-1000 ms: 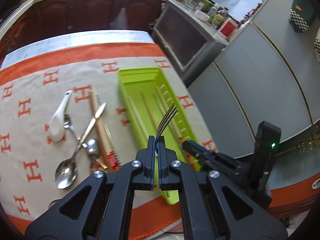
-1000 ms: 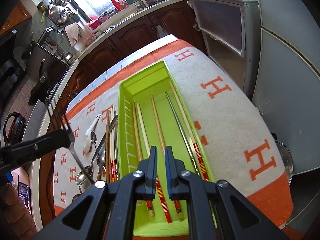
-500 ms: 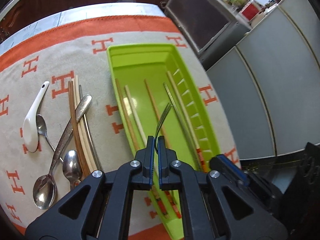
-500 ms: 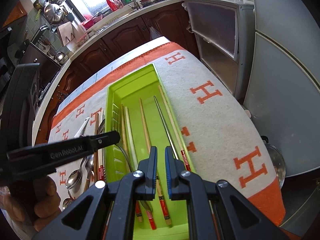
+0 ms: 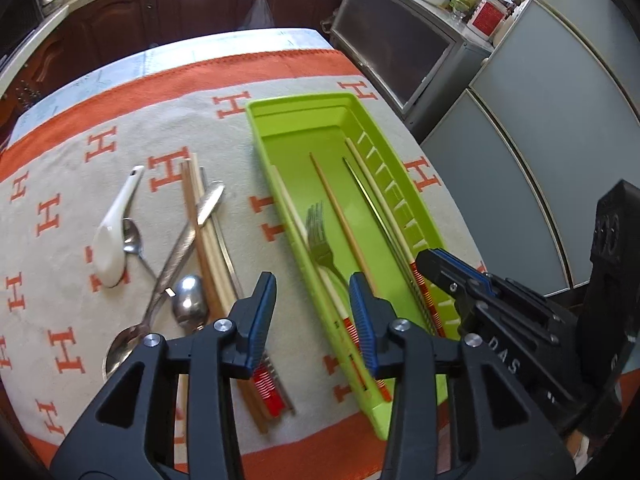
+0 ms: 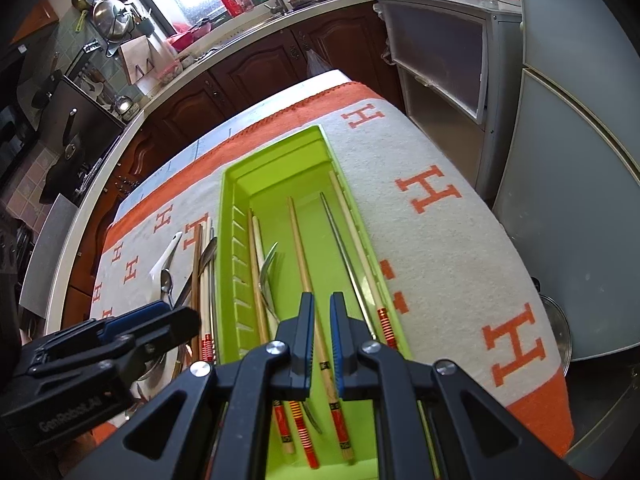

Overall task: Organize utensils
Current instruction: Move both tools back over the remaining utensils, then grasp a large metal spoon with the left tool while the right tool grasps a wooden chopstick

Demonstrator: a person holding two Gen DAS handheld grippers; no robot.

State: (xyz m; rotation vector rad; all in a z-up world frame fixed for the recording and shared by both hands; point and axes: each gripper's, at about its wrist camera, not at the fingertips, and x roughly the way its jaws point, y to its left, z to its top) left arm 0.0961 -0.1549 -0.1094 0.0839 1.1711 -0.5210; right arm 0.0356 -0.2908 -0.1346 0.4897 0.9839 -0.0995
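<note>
**Utensils in and beside the tray**

A long lime-green plastic tray [image 5: 296,110] is laid on the cloth. Inside are seen a steel fork [image 5: 320,236] and several chopsticks [image 6: 302,264], lengthwise. Beside it are left a white ceramic spoon [image 5: 114,236], metal spoons [image 5: 188,300] and wooden chopsticks [image 5: 200,240].

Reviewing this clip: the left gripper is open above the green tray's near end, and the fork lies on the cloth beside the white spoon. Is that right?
Not quite. The left gripper is open near the green tray, but the fork lies inside the tray among the chopsticks, not on the cloth by the white spoon. The left wrist view shows it.
</note>
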